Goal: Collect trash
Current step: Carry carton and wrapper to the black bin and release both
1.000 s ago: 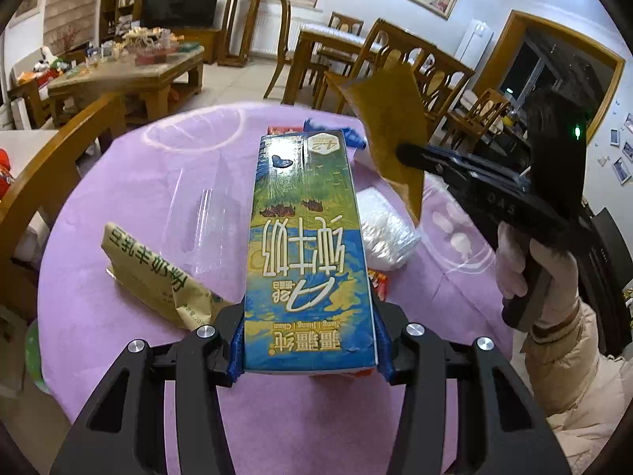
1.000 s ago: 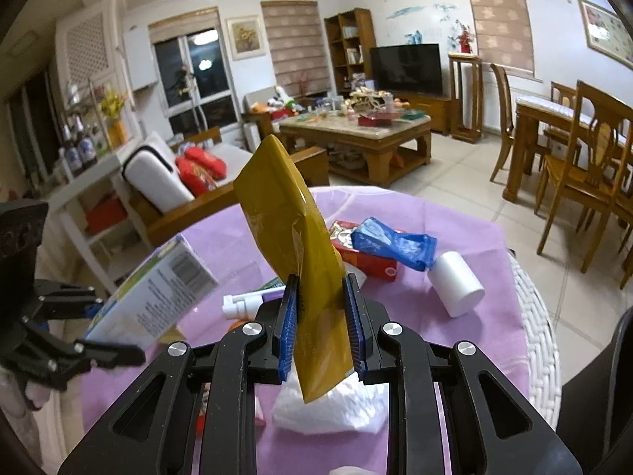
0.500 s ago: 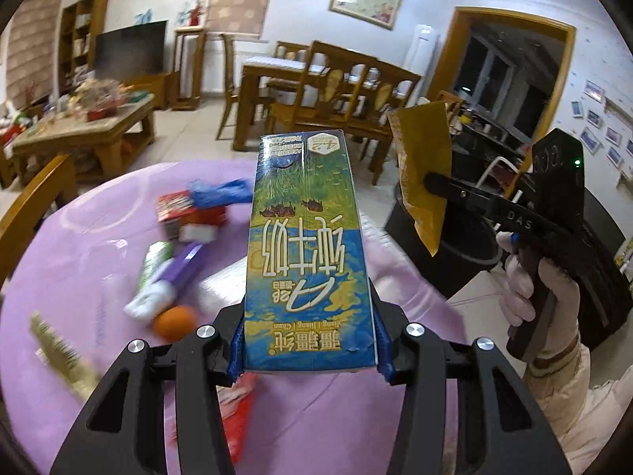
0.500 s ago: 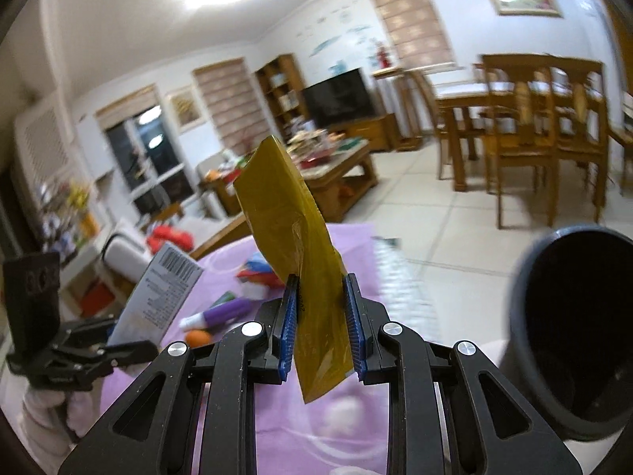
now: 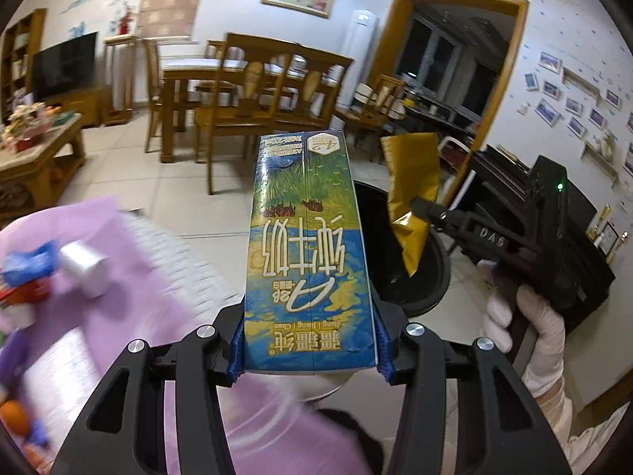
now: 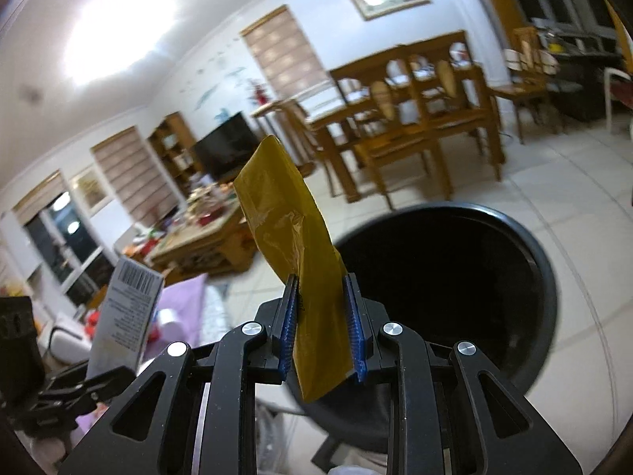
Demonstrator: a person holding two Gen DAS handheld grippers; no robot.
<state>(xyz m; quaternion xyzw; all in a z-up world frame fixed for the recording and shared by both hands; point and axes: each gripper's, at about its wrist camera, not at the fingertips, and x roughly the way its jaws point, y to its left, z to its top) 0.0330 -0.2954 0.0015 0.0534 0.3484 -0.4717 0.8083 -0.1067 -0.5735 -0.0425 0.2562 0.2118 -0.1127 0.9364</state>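
My left gripper (image 5: 308, 350) is shut on a blue and green milk carton (image 5: 306, 253), held upright past the edge of the purple table (image 5: 130, 316). My right gripper (image 6: 321, 326) is shut on a crumpled yellow wrapper (image 6: 290, 237), which hangs over the mouth of a round black bin (image 6: 455, 277). In the left wrist view the same wrapper (image 5: 413, 194) and the right gripper (image 5: 425, 208), held in a white-gloved hand (image 5: 526, 324), are above the bin (image 5: 415, 273) on the floor beside the table. The carton (image 6: 126, 316) shows at the left of the right wrist view.
Blurred litter stays on the table: a white cup (image 5: 85, 267), a blue wrapper (image 5: 33, 265), an orange thing (image 5: 16, 415). Wooden dining chairs and a dining table (image 5: 253, 91) stand beyond the bin on the tiled floor. A low coffee table (image 5: 31, 150) is at the left.
Both grippers swung right, off the purple table towards the black bin, still holding the carton and the wrapper. The bin now fills the right wrist view and the table litter has slid left.
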